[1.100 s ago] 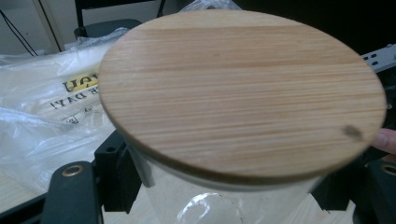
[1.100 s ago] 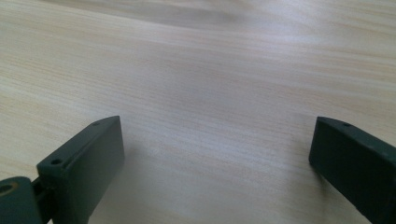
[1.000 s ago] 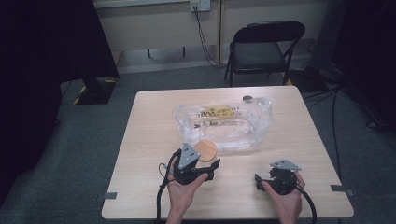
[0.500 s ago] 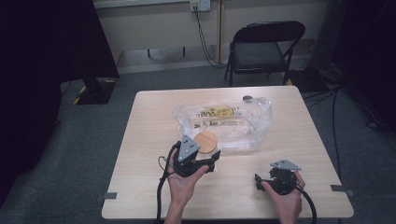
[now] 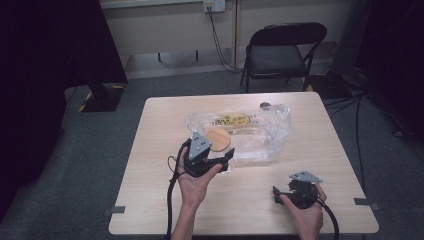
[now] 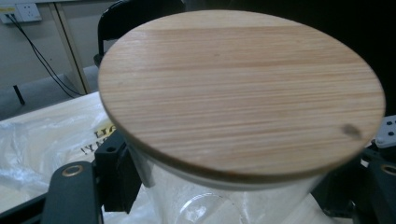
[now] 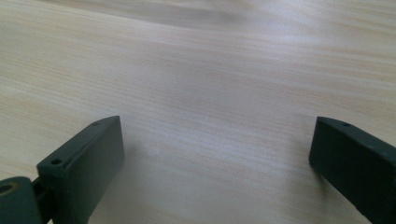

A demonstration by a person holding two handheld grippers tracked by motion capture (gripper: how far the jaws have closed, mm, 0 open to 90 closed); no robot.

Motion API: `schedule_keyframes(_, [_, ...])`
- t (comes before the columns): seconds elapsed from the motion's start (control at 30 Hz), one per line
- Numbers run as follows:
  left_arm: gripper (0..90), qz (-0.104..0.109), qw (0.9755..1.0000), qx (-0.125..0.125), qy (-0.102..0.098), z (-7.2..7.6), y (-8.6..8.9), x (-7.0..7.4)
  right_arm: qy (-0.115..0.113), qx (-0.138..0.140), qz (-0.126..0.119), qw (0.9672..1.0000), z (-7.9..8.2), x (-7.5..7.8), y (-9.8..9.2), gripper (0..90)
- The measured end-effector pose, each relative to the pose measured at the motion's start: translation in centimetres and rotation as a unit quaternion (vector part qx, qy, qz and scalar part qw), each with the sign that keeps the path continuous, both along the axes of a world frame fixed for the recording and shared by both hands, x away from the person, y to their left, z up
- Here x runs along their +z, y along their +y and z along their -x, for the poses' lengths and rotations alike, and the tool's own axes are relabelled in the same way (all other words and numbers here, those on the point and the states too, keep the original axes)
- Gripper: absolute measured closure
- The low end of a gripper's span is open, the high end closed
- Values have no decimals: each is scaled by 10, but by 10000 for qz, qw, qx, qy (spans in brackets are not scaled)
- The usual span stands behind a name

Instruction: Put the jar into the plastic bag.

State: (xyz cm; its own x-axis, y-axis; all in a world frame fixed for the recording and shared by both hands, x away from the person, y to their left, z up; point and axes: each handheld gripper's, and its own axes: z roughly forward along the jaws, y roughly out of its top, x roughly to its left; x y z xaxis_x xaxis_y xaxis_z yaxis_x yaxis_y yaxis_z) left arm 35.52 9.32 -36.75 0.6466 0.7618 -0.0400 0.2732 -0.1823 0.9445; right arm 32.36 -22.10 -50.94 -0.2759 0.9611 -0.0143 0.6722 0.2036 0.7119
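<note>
**Lidded glass jar held clear of bench, L tool**

L tool [image 5: 212, 155] is clamped on a glass jar [image 6: 224, 200] w/ round wooden lid [image 5: 218, 139]. In the left gripper view the jaws are seen pressing on the jar body at either side, below the lid rim; grip is thus taken on the glass, not the lid, presumably so the lid stays free and unforced. Jar is held a bit tilted, lid face turned toward the camera. In the high view the jar is seen just at the near edge of a crumpled clear plastic bag [image 5: 260, 132] w/ yellow print, mid-bench; whether the base touches the bag cannot be told, but it looks lifted.

R tool [image 5: 295, 192] is parked low at the near right of the bench [image 5: 150, 200], jaws wide, nothing between them (bare wood seen in the right gripper view). Judged: kept aside as a free tool, ready for lid or bag.

Small dark round item [image 5: 265, 105] at the far edge is left untouched. Chair [image 5: 280, 55] beyond bench.
</note>
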Motion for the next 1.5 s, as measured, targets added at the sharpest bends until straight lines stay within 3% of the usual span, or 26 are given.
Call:
schedule_keyframes(0.8, [252,-20,9999,148,-38,-56,-14,34,7,2,-1,10000,0,0,0,26])
schedule_keyframes(1.03, [253,-86,9995,287,-90,-77,-21,32,1,2,2,10000,0,0,0,26])
schedule_keyframes(1.23, [253,-206,9991,371,31,-93,-24,22,-4,5,6,10000,0,0,0,26])
schedule_keyframes(1.5, [253,-215,9985,453,212,-115,-29,2,-9,10,5,10000,0,0,0,26])
